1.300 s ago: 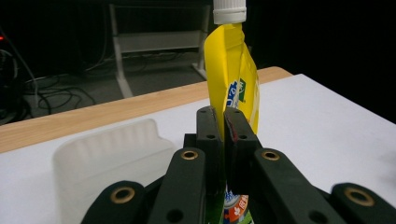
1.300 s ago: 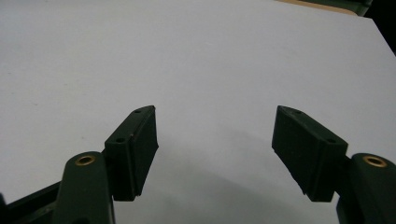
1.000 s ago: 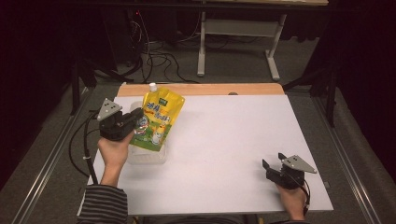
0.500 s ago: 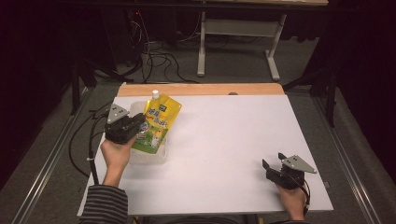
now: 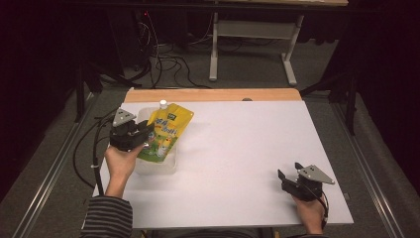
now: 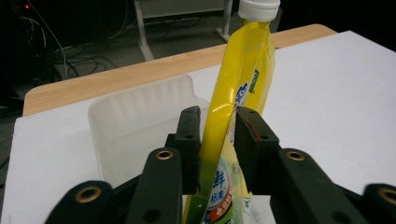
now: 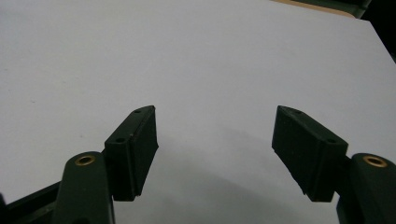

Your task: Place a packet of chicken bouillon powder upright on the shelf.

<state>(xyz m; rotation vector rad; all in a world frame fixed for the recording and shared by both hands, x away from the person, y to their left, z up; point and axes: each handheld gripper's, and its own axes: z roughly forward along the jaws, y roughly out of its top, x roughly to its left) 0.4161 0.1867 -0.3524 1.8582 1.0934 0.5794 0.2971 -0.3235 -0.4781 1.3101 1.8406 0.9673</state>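
A yellow spouted pouch (image 5: 167,126) with a white cap (image 5: 162,103) is tilted over a clear plastic tub (image 5: 159,167) at the table's left side. My left gripper (image 5: 147,132) is shut on the pouch's lower half. In the left gripper view the black jaws (image 6: 218,127) pinch the pouch (image 6: 238,88) edge-on, and the tub (image 6: 135,119) lies just behind and left of it. Whether the pouch's bottom rests inside the tub is hidden. My right gripper (image 5: 284,178) rests near the front right of the table, open, with bare white surface between its fingers (image 7: 135,149).
The white tabletop (image 5: 247,144) has a wooden strip (image 5: 213,94) along its far edge. Beyond the table stand a desk frame (image 5: 247,34) and loose cables (image 5: 168,62) on the floor. Metal rails (image 5: 49,168) run along both sides.
My left gripper has brought the pouch slightly nearer and lower over the tub. The right gripper has stayed still.
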